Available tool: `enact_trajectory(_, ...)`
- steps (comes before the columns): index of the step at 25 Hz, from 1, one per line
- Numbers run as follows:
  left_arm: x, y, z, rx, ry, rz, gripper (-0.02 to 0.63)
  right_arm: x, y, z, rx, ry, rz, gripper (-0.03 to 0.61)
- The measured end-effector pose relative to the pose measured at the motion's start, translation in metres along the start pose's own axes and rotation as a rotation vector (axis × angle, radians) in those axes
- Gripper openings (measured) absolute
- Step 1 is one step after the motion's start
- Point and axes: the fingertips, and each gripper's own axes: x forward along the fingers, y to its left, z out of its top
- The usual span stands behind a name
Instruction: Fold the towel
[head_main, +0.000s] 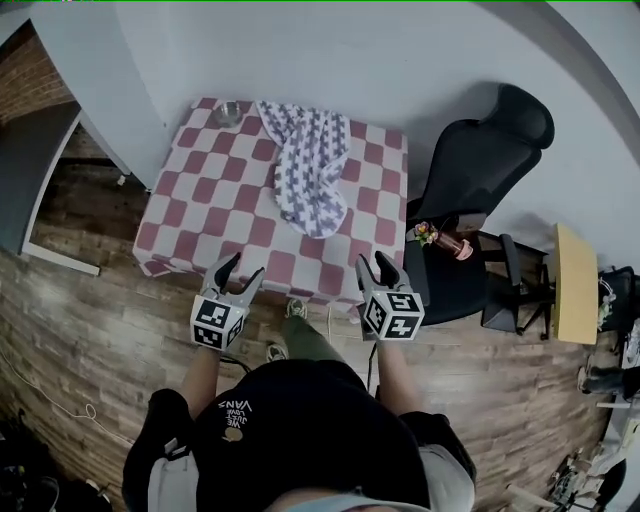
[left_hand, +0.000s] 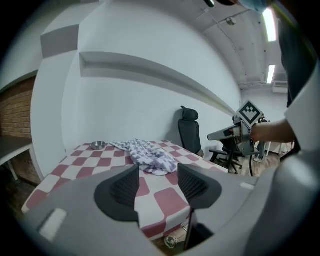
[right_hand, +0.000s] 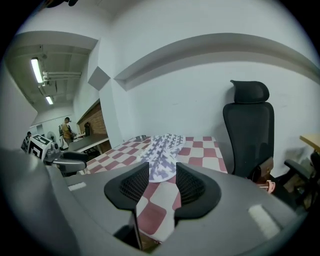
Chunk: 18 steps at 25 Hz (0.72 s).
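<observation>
The folding has not yet begun: a soft, purple-and-white patterned towel (head_main: 310, 165) lies rumpled in a long strip across the far middle of a table (head_main: 200, 215) under a smooth red-and-white checked cloth. Left gripper (head_main: 240, 272) and right gripper (head_main: 378, 265) hover at the near edge, jaws spread, nothing between them (ribbed black pads). The next move likely calls for reaching a towel corner each and spreading it flat.

From the head we look steeply down on the whole counter (head_main: 200, 200). Each gripper view looks nearly level along its own jaws from just off the counter's near edge; all three share the towel (head_main: 310, 170).
</observation>
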Motion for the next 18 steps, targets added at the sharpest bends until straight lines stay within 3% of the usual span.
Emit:
enact_trajectory(8, 0.060, 0.022, -0.015, 0.007, 0.123, -0.037, 0.216, 0.099, -0.019, 0.000, -0.007, 0.094, 0.037, 0.161)
enact_trajectory(18, 0.123, 0.021, -0.027, 0.048, 0.271, -0.105, 0.216, 0.193, -0.035, -0.025, -0.101, 0.279, 0.160, 0.241)
